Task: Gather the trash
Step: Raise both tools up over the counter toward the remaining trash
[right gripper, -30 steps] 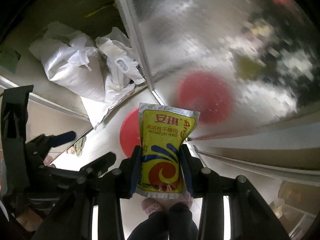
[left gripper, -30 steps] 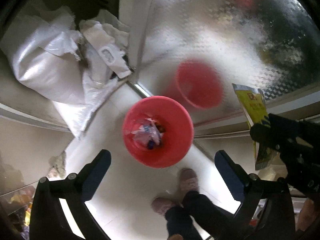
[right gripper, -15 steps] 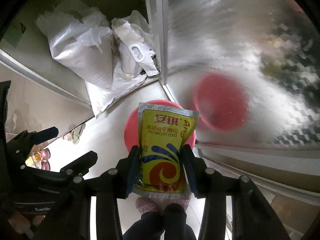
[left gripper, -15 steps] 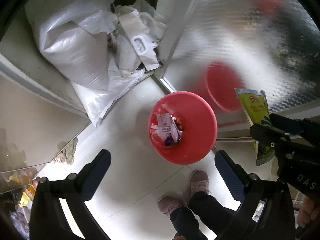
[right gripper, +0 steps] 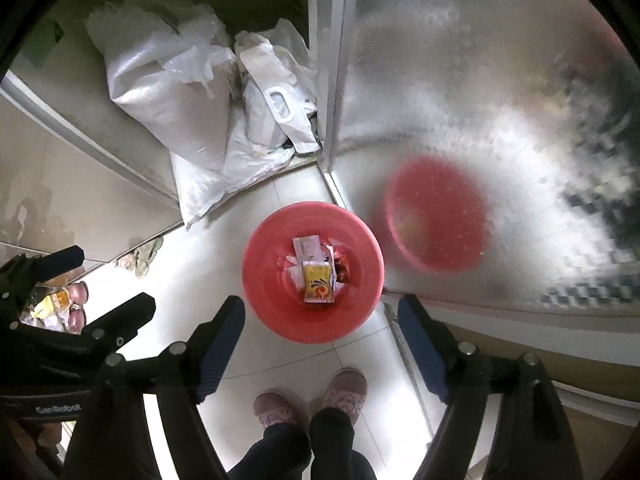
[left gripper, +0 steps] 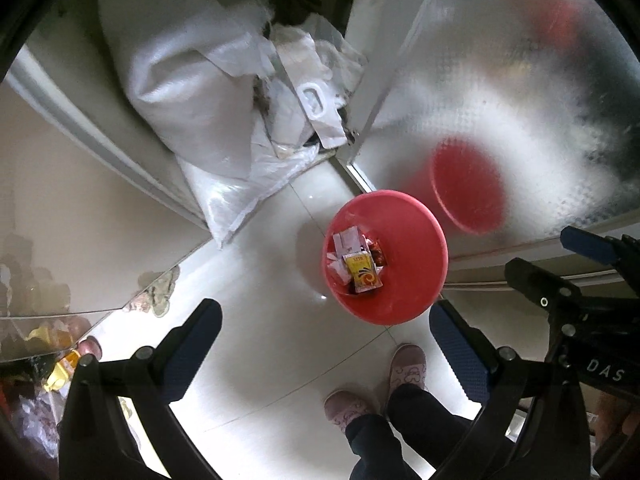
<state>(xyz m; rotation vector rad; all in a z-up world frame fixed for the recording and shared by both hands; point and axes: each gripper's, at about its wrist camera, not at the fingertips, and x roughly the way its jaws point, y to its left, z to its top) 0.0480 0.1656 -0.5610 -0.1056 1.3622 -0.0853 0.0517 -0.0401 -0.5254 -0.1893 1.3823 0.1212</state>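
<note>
Right hand-held gripper (right gripper: 322,344) just spread, empty; yeast packet (right gripper: 318,282) lies in red bin (right gripper: 272,312). Left hand-held gripper (left gripper: 326,346) spread, empty. Risk: low swing knocks bin over, spilling trash.

Place: a home, apparently a tiled entry or utility corner.
Floor (right gripper: 280,360): pale glossy tiles are seen underfoot.
Door (right gripper: 460,80): frosted patterned glass in a metal frame.
Storage: white sacks (right gripper: 160,92) are piled in the corner.
Bin: a red basket (right gripper: 276,308) of wrappers is set on the floor.
Footwear: pink house slippers (right gripper: 346,392) are worn.
</note>
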